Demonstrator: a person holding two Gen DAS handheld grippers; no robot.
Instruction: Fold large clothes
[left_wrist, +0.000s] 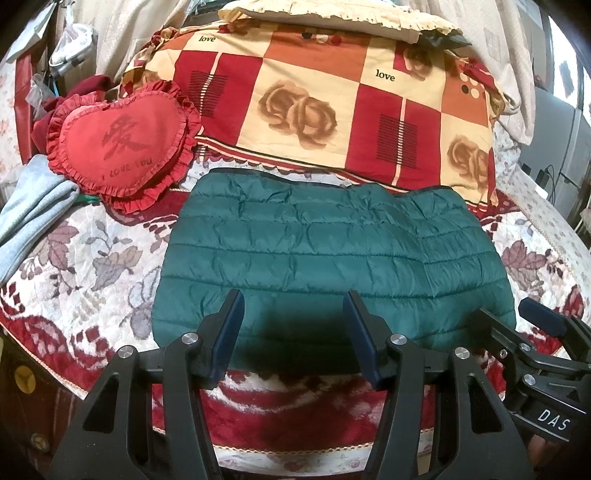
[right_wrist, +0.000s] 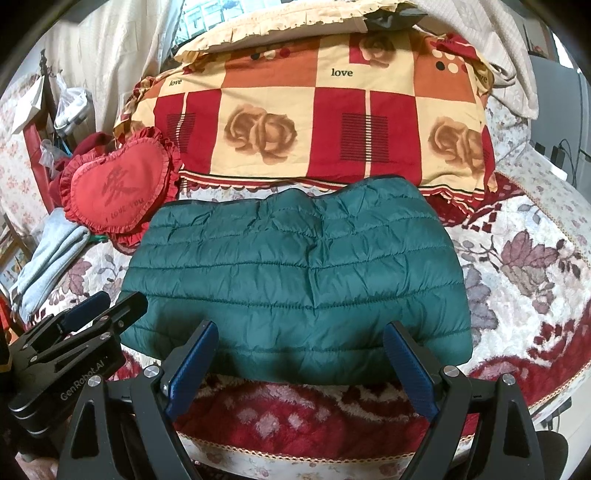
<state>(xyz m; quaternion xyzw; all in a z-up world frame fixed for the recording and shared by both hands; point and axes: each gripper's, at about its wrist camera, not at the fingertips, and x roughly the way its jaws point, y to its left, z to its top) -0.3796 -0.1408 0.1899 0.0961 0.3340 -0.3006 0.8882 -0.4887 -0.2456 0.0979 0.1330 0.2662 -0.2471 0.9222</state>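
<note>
Dark green quilted puffer jacket (left_wrist: 325, 254), folded into a rough rectangle, lies flat mid-frame in both views on the floral white-and-maroon plush bed blanket (left_wrist: 88, 269).

Left gripper (left_wrist: 293, 299): black frame, blue pads, jaws apart, nothing between them, hovering at the jacket's near edge, lower centre of the left wrist view. Right gripper (right_wrist: 301, 328): jaws set wider apart, also empty, over the near edge in the right wrist view. Neither pad visibly presses the fabric.

View differences: the left wrist view catches the right gripper at lower right, "DAS" lettering on its body, its tip beside the jacket's right corner. The right wrist view shows the left gripper at lower left, "GenRobot.AI" lettering, tip by the jacket's left corner. The right wrist view also shows more blanket to the right of the jacket; the left wrist view shows more to its left.

Surface and room: behind the jacket, upper centre, a red, orange and cream checked quilt with rose prints and "love" text (left_wrist: 332, 107), folded in a thick stack. On top of it a cream frilled pillow (left_wrist: 332, 14). Red heart-shaped ruffled cushion (left_wrist: 118, 144) reading "I LOVE YOU", left of the jacket, near but apart. Light grey-blue folded garment (left_wrist: 33, 218) at far left edge. Pale curtain or sheet fabric hangs behind. Cables and a grey unit at far right, unclear.
</note>
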